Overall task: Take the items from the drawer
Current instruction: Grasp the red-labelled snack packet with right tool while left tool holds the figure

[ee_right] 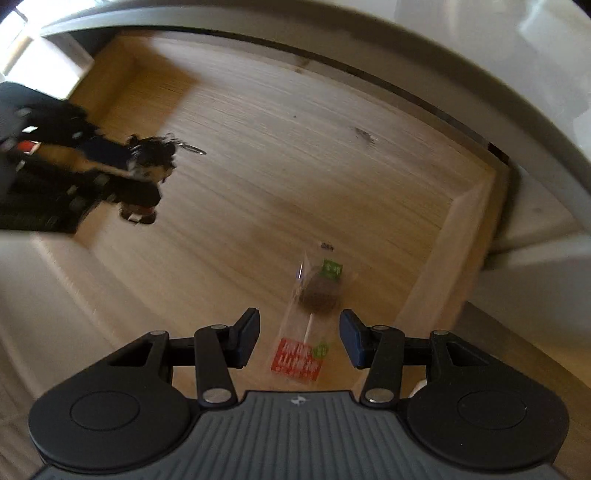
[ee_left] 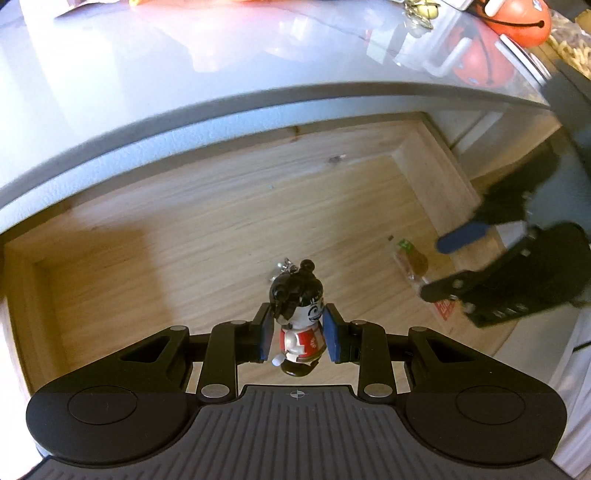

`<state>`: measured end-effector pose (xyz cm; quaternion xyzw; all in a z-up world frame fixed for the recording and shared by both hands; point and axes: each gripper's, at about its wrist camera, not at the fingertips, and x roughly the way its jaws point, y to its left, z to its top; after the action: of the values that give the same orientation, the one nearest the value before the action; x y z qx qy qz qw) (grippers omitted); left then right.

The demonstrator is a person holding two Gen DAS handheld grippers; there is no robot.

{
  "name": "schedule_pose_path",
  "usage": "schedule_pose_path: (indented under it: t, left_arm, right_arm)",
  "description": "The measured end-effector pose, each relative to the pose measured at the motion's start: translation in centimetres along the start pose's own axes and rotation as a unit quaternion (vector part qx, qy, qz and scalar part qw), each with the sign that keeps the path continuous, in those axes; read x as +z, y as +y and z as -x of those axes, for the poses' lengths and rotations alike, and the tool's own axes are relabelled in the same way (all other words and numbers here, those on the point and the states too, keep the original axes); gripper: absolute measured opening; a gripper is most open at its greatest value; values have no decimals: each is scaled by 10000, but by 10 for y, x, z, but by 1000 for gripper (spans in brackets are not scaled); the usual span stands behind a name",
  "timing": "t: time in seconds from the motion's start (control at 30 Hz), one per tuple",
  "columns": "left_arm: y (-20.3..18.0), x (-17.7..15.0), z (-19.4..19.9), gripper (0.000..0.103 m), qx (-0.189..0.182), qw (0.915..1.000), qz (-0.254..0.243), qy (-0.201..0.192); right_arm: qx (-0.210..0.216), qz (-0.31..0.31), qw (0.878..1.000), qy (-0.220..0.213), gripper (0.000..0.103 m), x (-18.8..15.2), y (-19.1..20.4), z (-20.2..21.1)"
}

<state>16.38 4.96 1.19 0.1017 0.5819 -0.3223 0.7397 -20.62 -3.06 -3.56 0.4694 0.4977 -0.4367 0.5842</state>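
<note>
Glossy grey countertop [ee_left: 184, 74] is overhanging the open drawer, reflecting window light; its curved edge is running across the top of both views. An orange ball-like object [ee_left: 521, 18] is sitting at the far right corner of the top, partly cut off.

Open light-wood drawer [ee_left: 184, 229] is filling most of both views, grain and a couple of knots visible on the floor panel, raised wooden walls on the sides.

Left gripper [ee_left: 297, 334], black with blue pads, is sitting over the drawer floor with its fingers closed onto a small toy figurine with black hair, white face and red-and-white body [ee_left: 301, 321]. Pads are pressing on both sides of the body, head sticking out forward, small metal keyring [ee_left: 286, 265] at the top of the head. In the right wrist view the same figurine [ee_right: 149, 162] is showing blurred at the left edge.

Right gripper [ee_right: 298, 336] is sitting with fingers spread apart, nothing between the pads, hovering over the near right part of the drawer.

Clear plastic snack packet with a brown round piece inside, green sticker and red printed label [ee_right: 306, 314] is lying flat on the drawer floor near the right wall, lined up between the right gripper's fingers. Cannot tell whether the pads are touching it.
</note>
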Motion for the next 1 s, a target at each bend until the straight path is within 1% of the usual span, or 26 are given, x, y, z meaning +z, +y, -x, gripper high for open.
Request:
schedule_pose_path:
  t: [0.07, 0.13, 0.17, 0.23, 0.27, 0.3, 0.33, 0.43, 0.47, 0.57, 0.6, 0.63, 0.73, 0.77, 0.83, 1.0]
  left_arm:
    - [6, -1, 8, 32, -5, 10000, -18, -13]
    - [7, -1, 5, 32, 0, 10000, -7, -13]
    - [8, -2, 5, 32, 10, 10000, 9, -9]
    - [7, -3, 6, 32, -3, 10000, -51, -2]
    - [7, -3, 7, 32, 0, 10000, -71, -2]
    - [6, -3, 7, 32, 6, 10000, -93, -3]
    - [5, -3, 7, 32, 11, 9999, -108, 0]
    - [6, -2, 4, 32, 4, 9999, -140, 48]
    - [6, -3, 5, 32, 5, 9999, -122, 58]
    - [6, -3, 1, 32, -15, 9999, -105, 103]
    - [5, -3, 0, 33, -15, 9999, -88, 115]
    - [5, -3, -1, 33, -15, 9999, -73, 129]
    - [5, -3, -2, 33, -18, 9998, -106, 149]
    - [6, -3, -2, 33, -19, 9998, -106, 147]
    - [5, -4, -3, 32, -17, 9998, -103, 149]
    - [4, -5, -2, 33, -2, 9998, -161, 147]
  right_arm:
    - [1, 55, 9998, 186, 48, 10, 0, -6]
    - [-88, 119, 9991, 408, 48, 19, 0, -13]
    - [-111, 120, 9985, 526, 48, 29, 4, -20]
    - [-97, 71, 9969, 782, 48, 30, 3, -29]
    - [-109, 72, 9961, 869, 51, 29, 4, -32]
    - [-149, 126, 9960, 873, 56, 28, 5, -32]
    - [-168, 187, 9958, 885, 57, 28, 6, -33]
    - [-117, 252, 9963, 815, 57, 27, 8, -30]
    - [-28, 227, 9971, 724, 57, 27, 8, -28]
    - [534, 54, 9978, 380, 57, 26, 5, -17]
    - [613, 27, 9977, 299, 56, 26, 5, -13]
    - [547, 79, 9982, 252, 56, 26, 6, -11]
    - [-72, 498, 9985, 215, 56, 23, 12, -6]
    - [-188, 614, 9976, 260, 56, 21, 12, -7]
    - [-135, 629, 9971, 406, 56, 20, 7, -9]
    - [109, 364, 9967, 720, 56, 16, -2, -24]
